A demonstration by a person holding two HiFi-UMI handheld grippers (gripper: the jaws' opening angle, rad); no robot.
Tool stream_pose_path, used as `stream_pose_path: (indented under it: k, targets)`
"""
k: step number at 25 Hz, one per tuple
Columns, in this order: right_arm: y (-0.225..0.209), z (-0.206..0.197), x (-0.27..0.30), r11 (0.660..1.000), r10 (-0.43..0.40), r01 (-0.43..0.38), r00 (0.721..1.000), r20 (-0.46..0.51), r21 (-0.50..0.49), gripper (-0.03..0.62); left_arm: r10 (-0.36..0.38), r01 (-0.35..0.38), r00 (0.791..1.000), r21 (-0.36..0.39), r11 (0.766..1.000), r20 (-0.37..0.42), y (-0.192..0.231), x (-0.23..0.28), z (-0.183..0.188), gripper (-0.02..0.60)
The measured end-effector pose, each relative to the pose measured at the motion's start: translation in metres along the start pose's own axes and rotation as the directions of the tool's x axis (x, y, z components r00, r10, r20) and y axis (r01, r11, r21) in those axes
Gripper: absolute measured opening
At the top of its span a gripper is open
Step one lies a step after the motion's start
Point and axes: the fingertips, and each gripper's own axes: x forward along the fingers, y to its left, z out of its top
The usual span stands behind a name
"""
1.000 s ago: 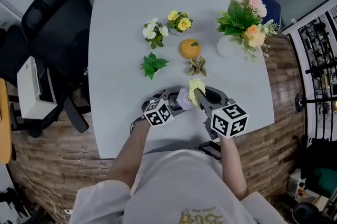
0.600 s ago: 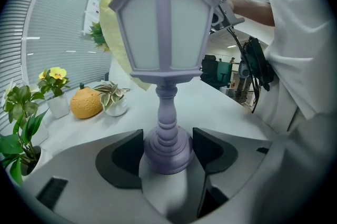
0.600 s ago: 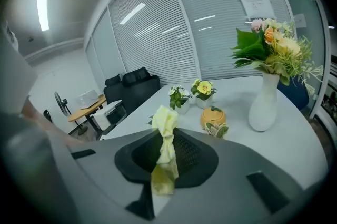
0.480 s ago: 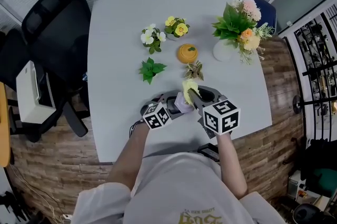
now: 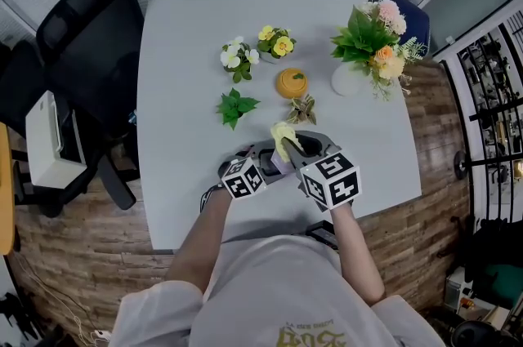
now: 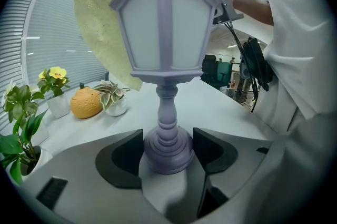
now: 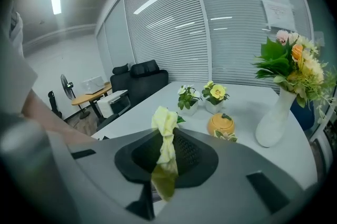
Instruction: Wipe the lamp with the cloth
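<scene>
Left gripper view: left gripper (image 6: 168, 153) clamped on lantern lamp (image 6: 167, 33) base, at near table (image 6: 226, 107) edge; yellow cloth (image 6: 97, 28) draped over its left side. Right gripper (image 7: 165, 164) pinched on cloth. Keep base steady; drag cloth lightly down all panes.

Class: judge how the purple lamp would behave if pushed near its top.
Probably top-heavy: the lamp carries a wide lantern head on a thin stem and small base, so it may tip. It looks rigid, not floppy. The left gripper clamping its base should steady it.
</scene>
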Motion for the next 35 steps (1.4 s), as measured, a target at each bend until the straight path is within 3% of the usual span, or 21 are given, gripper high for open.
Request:
stream_pose_path:
  k: [15,24,35]
  targets:
    - [0.018,-0.002,-0.001,0.998,0.024,-0.024,1.000,0.000,-0.050,0.056,0.000,0.000,1.000,0.000,1.000,0.002,-0.004,0.000,0.000,0.299]
    - [0.028,0.002,-0.001,0.991,0.027,-0.027,1.000,-0.005,-0.131,0.056,0.004,-0.004,1.000,0.003,1.000,0.000,0.004,0.000,0.000,0.299]
    - [0.041,-0.004,-0.011,0.985,0.082,-0.081,0.997,0.001,-0.153,0.057,0.003,-0.003,1.000,0.003,1.000,0.003,0.001,-0.001,0.001,0.299]
